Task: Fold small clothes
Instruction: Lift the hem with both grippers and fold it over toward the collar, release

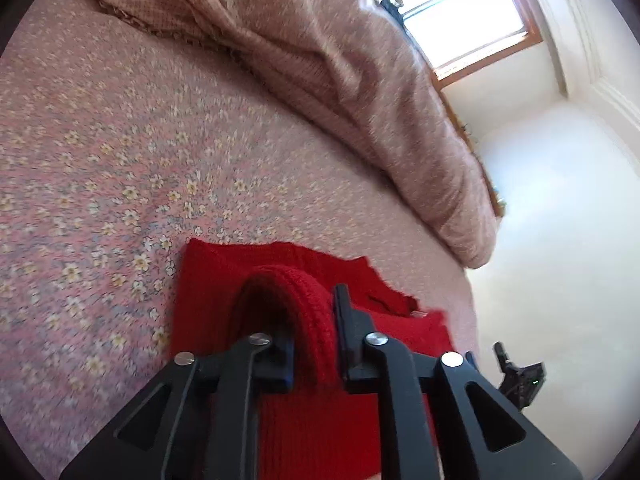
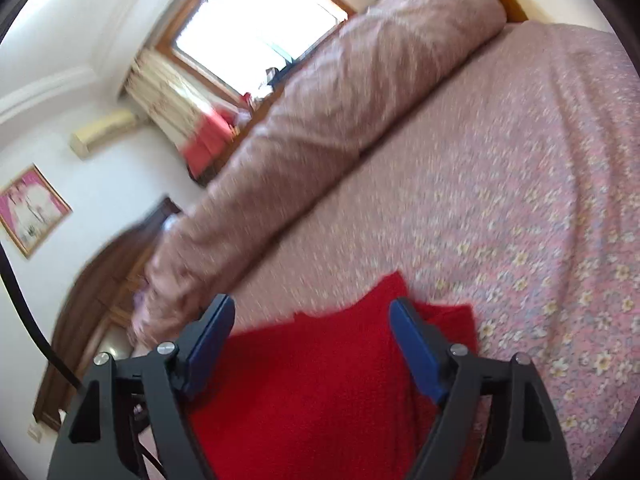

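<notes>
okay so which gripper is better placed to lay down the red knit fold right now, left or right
Left, probably. The left gripper has a rolled fold of the red knit garment between its jaws, while the right gripper stands wide open above it, gripping nothing.

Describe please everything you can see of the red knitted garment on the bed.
The red knitted garment is bright red with a ribbed, woolly-looking knit. It lies mostly flat on the pink floral bedsheet, with layers overlapping near its far edge. One fold is bunched into a raised loop between the jaws of the left tool, which look closed on it. The right tool stands open above the cloth, with no fabric between its pads.
</notes>
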